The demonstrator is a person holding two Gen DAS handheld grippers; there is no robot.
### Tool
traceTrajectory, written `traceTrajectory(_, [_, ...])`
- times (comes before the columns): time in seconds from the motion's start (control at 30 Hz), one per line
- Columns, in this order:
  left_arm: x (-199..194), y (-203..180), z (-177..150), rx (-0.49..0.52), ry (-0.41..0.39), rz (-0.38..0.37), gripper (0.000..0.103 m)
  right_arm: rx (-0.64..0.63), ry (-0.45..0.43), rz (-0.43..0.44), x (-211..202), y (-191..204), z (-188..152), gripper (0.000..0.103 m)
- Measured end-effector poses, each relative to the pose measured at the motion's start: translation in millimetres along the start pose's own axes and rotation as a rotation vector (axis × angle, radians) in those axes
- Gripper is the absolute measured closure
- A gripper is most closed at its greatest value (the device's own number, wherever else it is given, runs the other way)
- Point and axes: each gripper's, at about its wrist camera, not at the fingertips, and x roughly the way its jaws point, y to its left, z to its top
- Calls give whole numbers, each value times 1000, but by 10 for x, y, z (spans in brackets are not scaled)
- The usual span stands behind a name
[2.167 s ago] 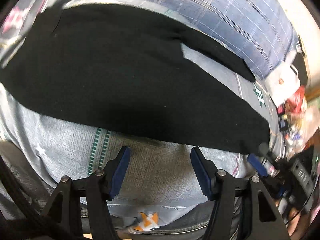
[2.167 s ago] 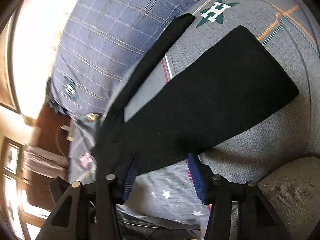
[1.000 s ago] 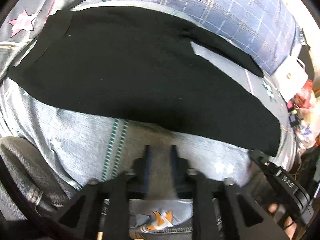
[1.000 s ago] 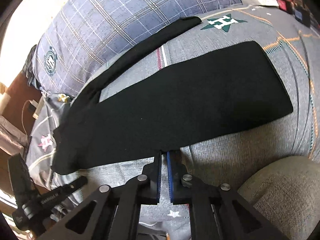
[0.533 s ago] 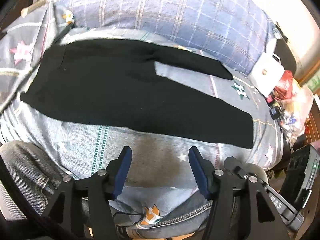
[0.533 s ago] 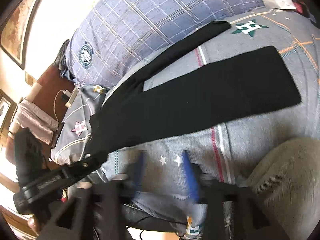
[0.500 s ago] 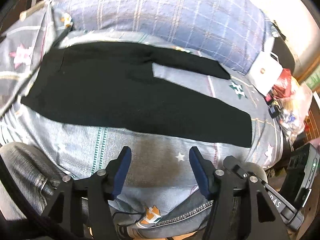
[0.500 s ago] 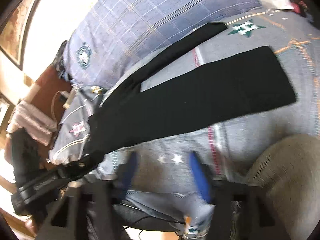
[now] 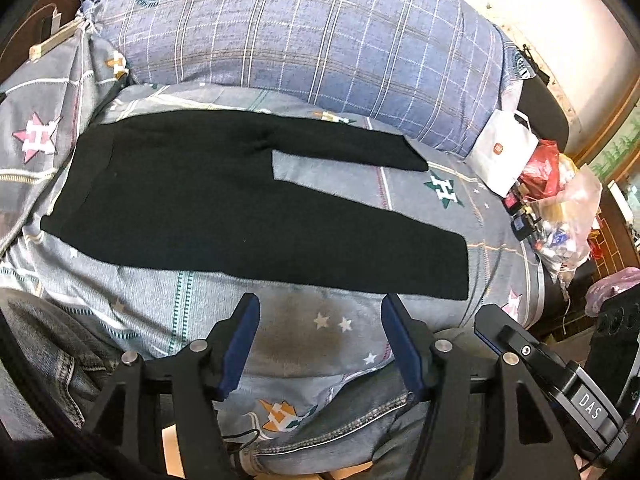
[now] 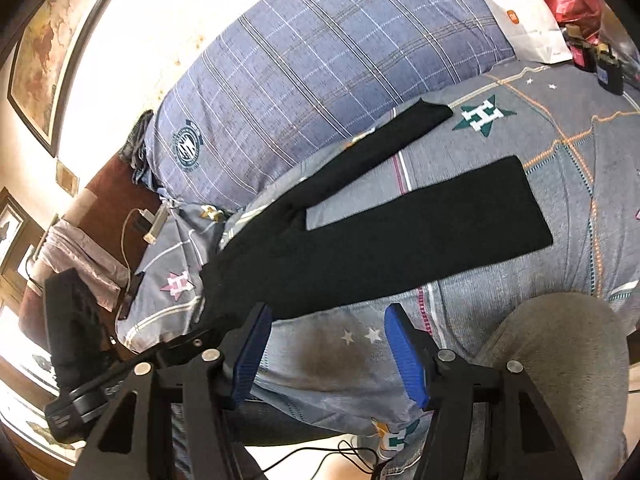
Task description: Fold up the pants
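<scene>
Black pants [image 9: 224, 208] lie flat and spread on the grey patterned bedsheet [image 9: 328, 320], waist to the left, both legs running right with a gap between them. They also show in the right wrist view [image 10: 380, 240]. My left gripper [image 9: 320, 312] is open and empty, held back over the near edge of the bed, short of the near leg. My right gripper [image 10: 326, 320] is open and empty, also near the bed's front edge below the pants. The right gripper's body [image 9: 560, 380] shows at the lower right of the left wrist view.
A large blue plaid pillow [image 9: 300, 36] lies behind the pants. A white paper bag [image 9: 504, 156] and plastic bags with clutter [image 9: 560, 200] sit at the right end of the bed. A wooden nightstand with a charger cable [image 10: 140, 220] is on the left. A grey cushion [image 10: 560, 360] is near the right gripper.
Both grippers shut about a second ago and have opened again. Both have pulled back from the pants, so the whole garment now shows. The pants have not moved.
</scene>
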Motion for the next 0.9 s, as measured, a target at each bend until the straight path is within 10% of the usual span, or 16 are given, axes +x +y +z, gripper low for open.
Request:
traceTrajectory(0.43, [22,-39,154,9,-7,-31,39,-20,-11,-2,-98,75,71,40])
traceTrajectory(0.9, [327,-44,1021,-22,9,-85,39,-19,-31,39,140,-13,774,40])
